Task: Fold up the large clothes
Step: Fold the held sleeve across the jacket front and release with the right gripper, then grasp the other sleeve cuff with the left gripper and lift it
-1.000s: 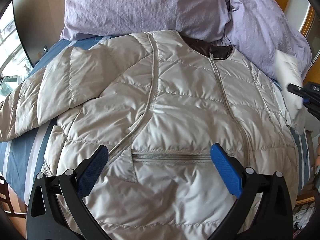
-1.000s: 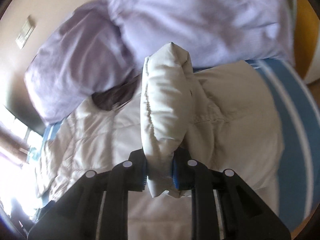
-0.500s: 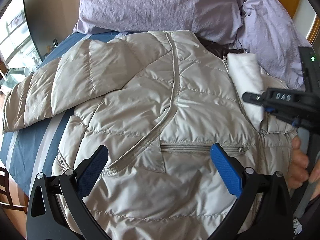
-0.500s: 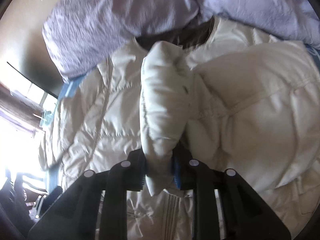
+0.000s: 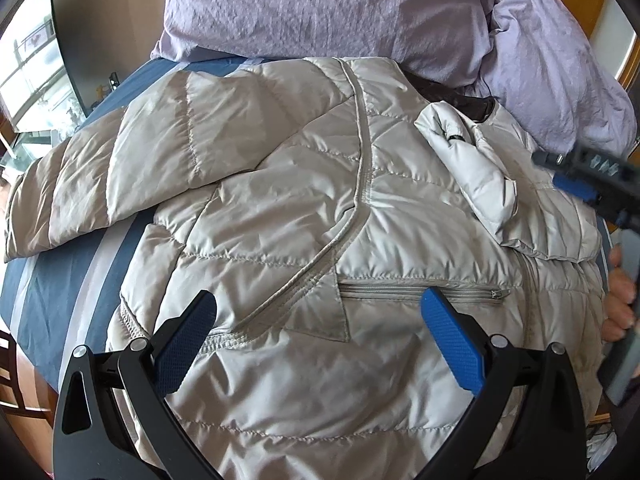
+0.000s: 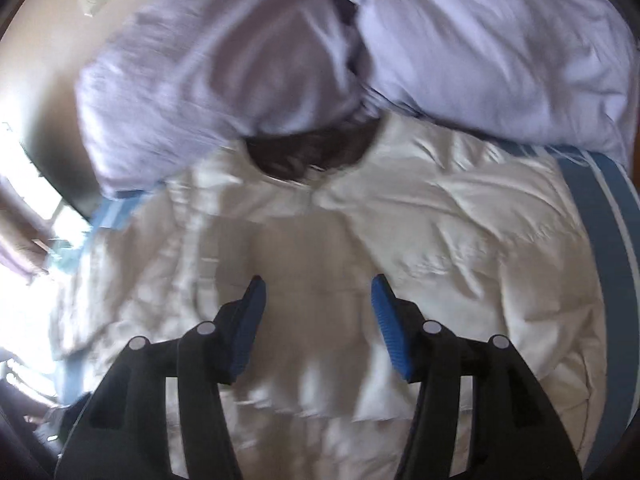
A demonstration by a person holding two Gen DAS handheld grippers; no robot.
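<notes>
Now | jacket (image 5: pixel 280 220): pale quilted, front up on the bed (image 5: pixel 52 280), one sleeve (image 5: pixel 472 172) folded across its chest | my left gripper (image 5: pixel 316 340): spread wide, empty, angled down over the hem | my right gripper (image 6: pixel 316 320): opening, nothing between its pads.

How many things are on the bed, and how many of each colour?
Purple: 2, the big pillow and the second pillow beside it.
Beige: 1, the puffy jacket, with one sleeve folded across its front.
Total: 3 things on the blue striped bed.
</notes>
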